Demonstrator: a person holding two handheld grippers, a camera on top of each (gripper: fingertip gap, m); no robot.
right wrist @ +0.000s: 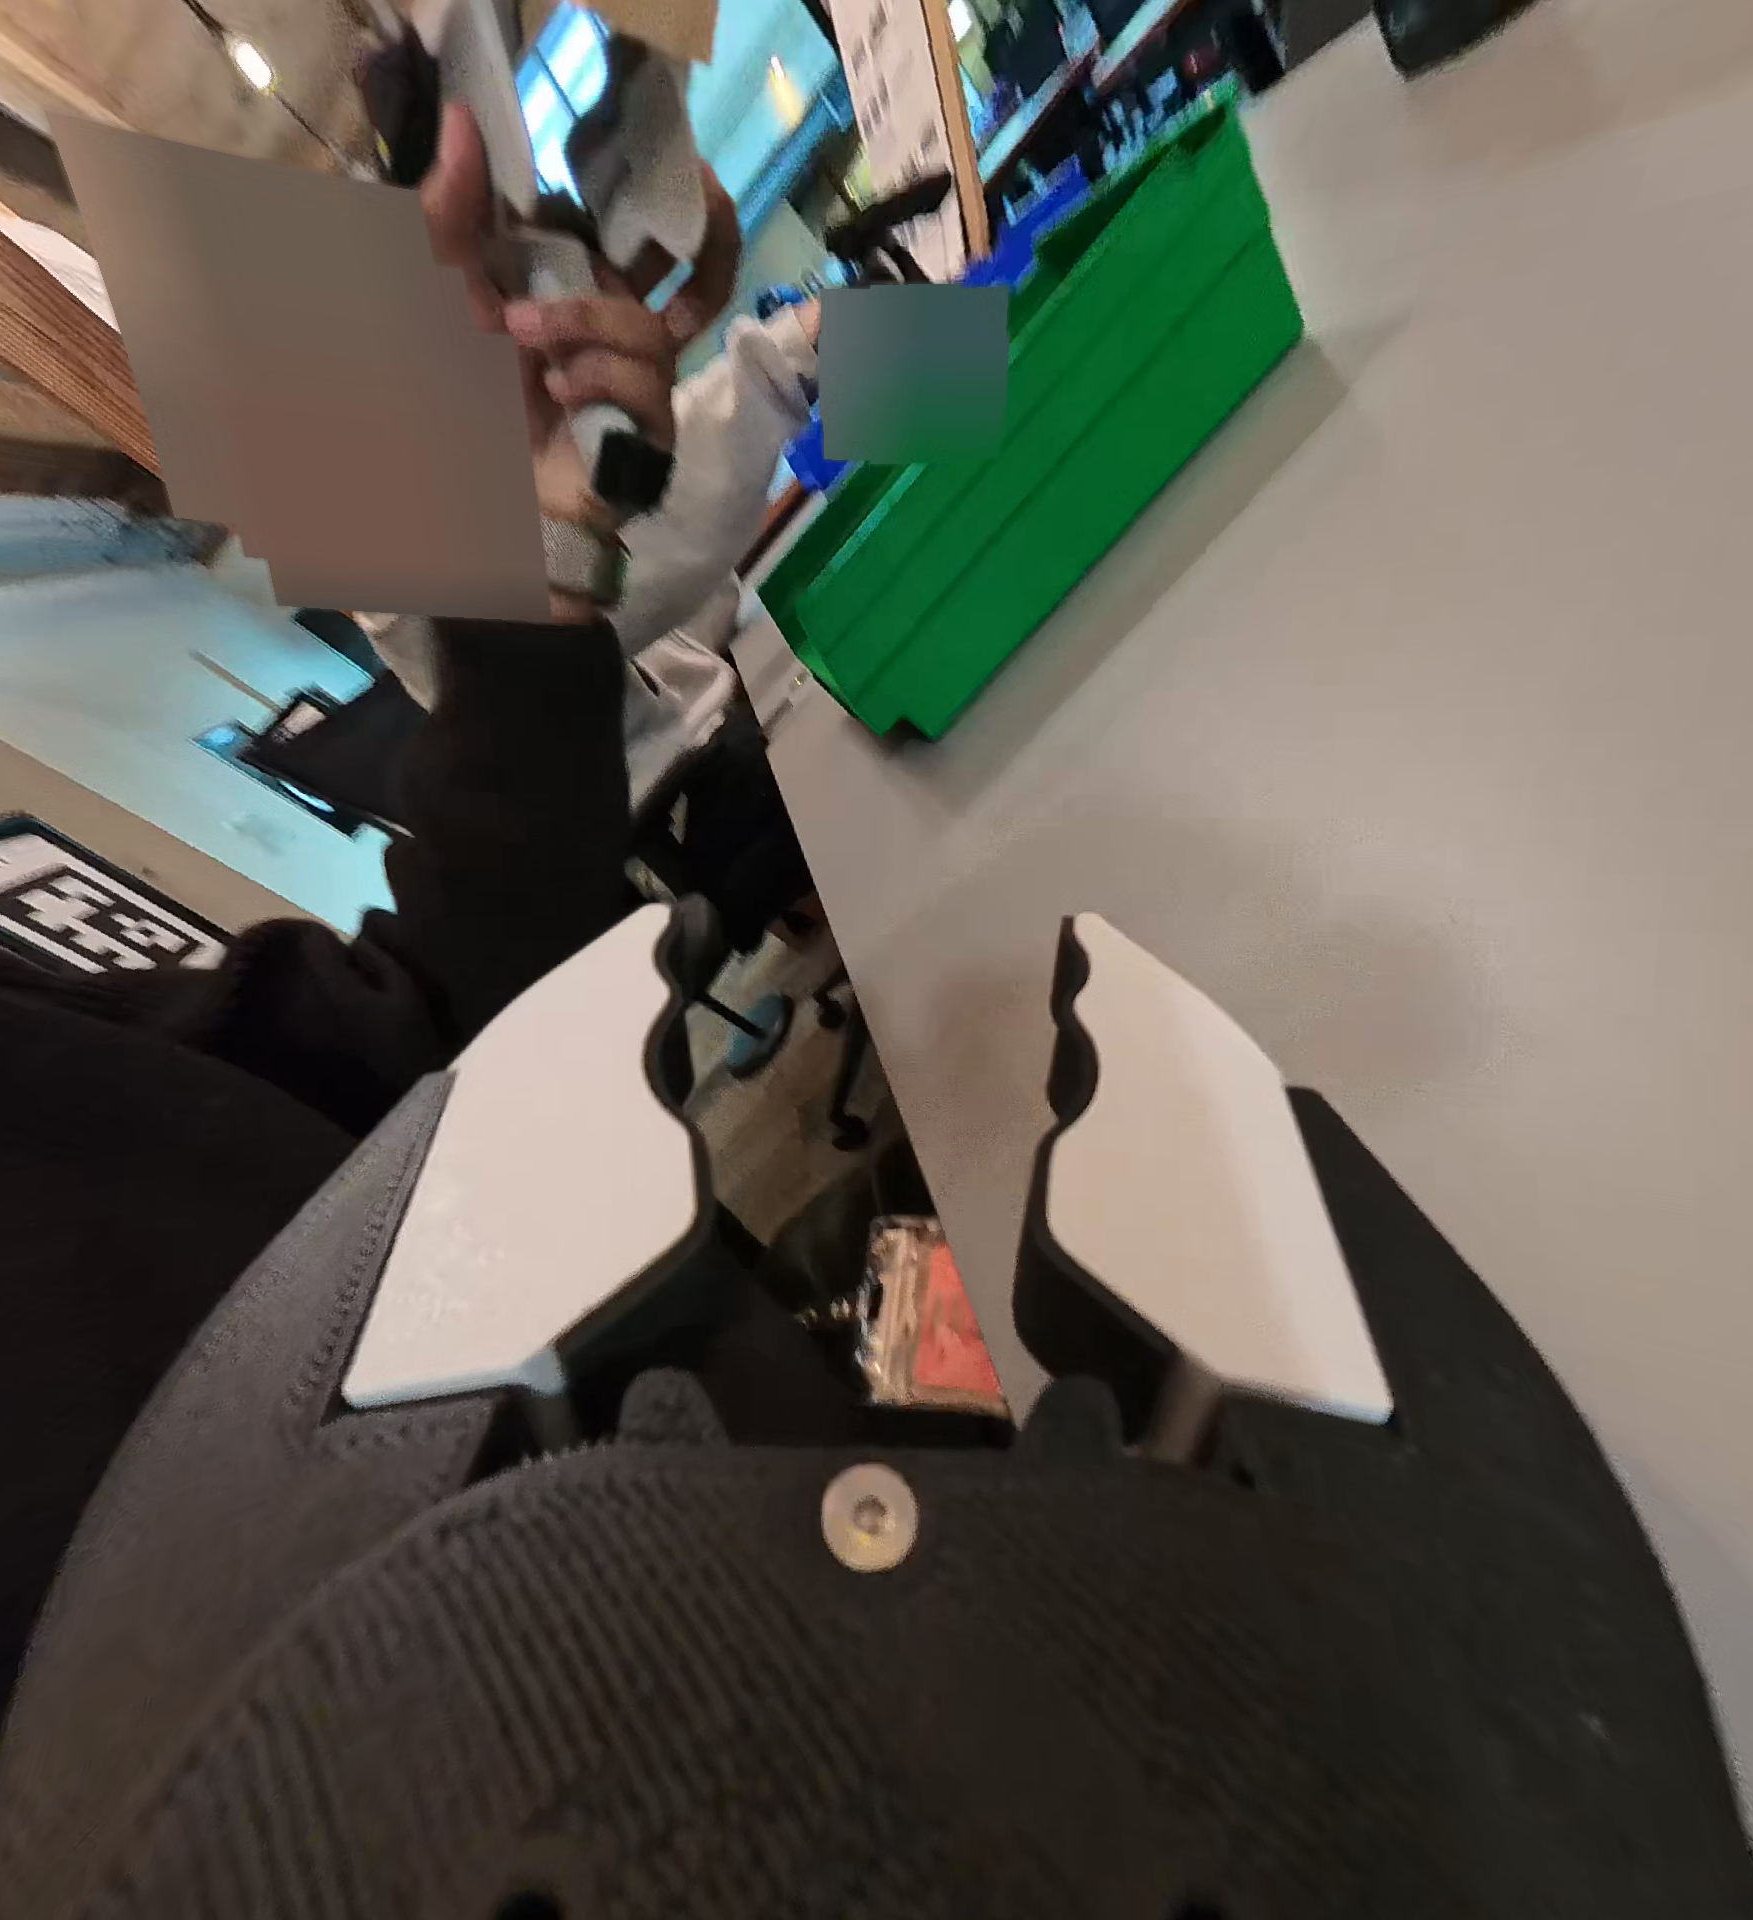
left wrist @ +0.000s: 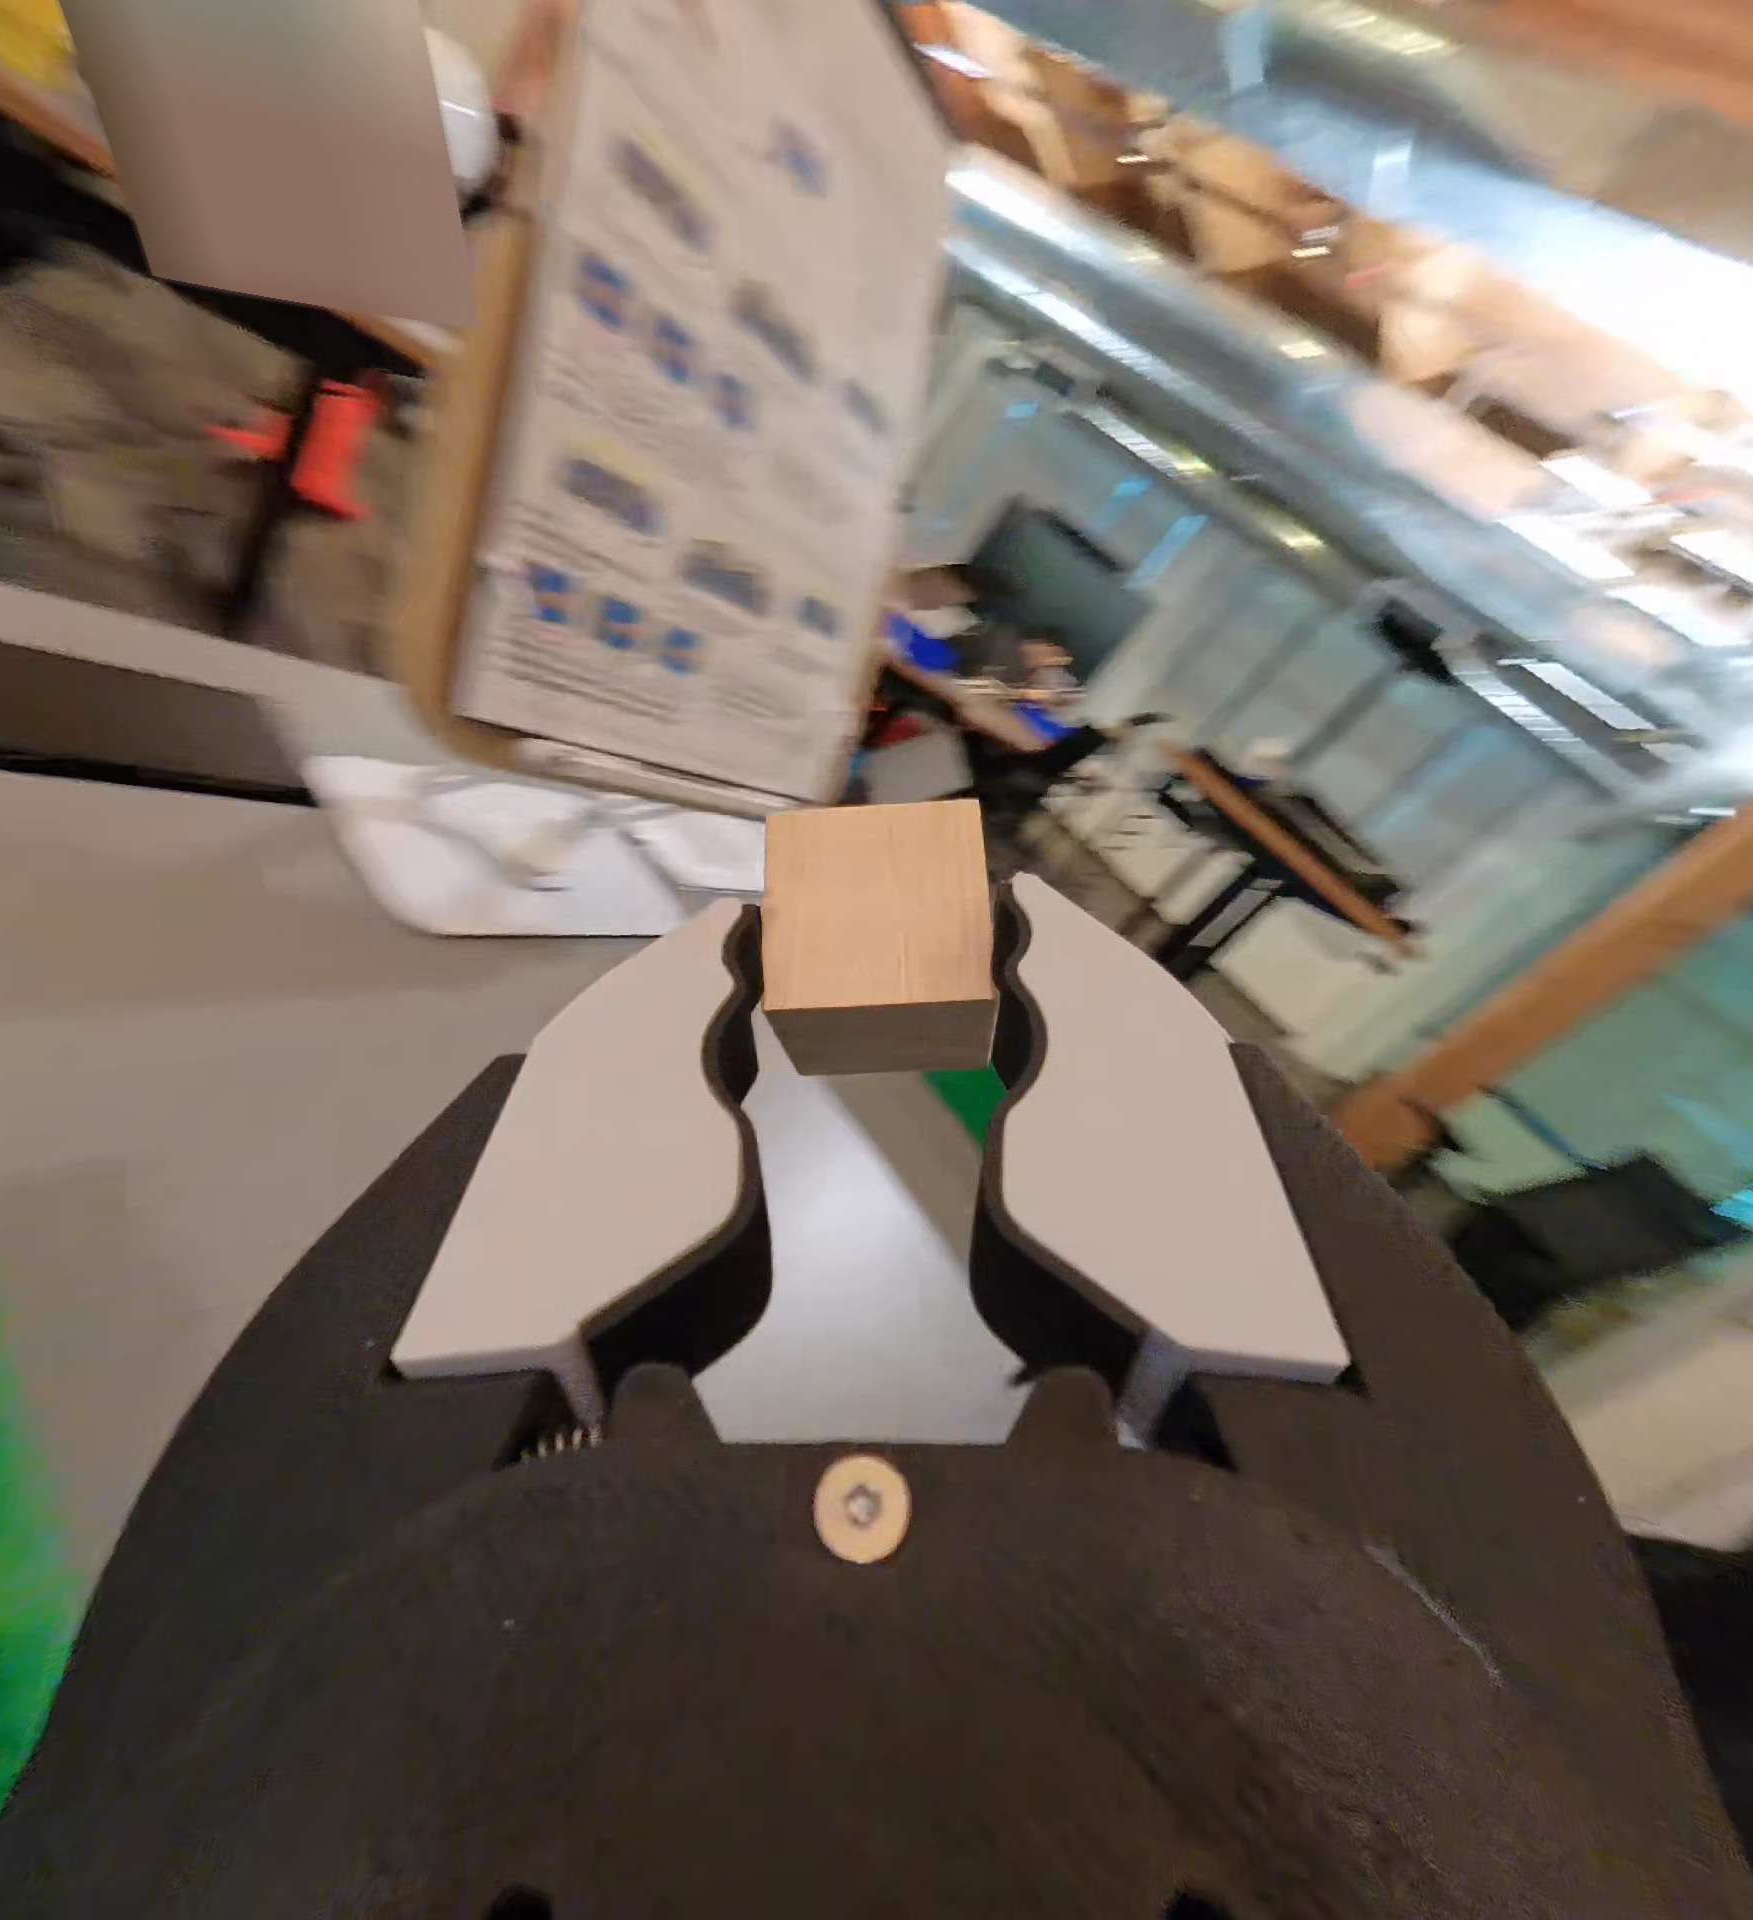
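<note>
Left tongs (left wrist: 877,940) clamp a wooden cube (left wrist: 877,914); right tongs (right wrist: 867,997) gape near a green bin (right wrist: 1048,499).

A grey table (right wrist: 1371,727) carries a green plastic bin (right wrist: 1048,488) near its far edge. In the left wrist view, blurred white bags (left wrist: 539,842) lie on the tabletop.

A plain light-wood cube (left wrist: 877,925), grain visible, is clamped level between the left gripper's (left wrist: 877,935) fingertips, above the grey table (left wrist: 124,987).
</note>
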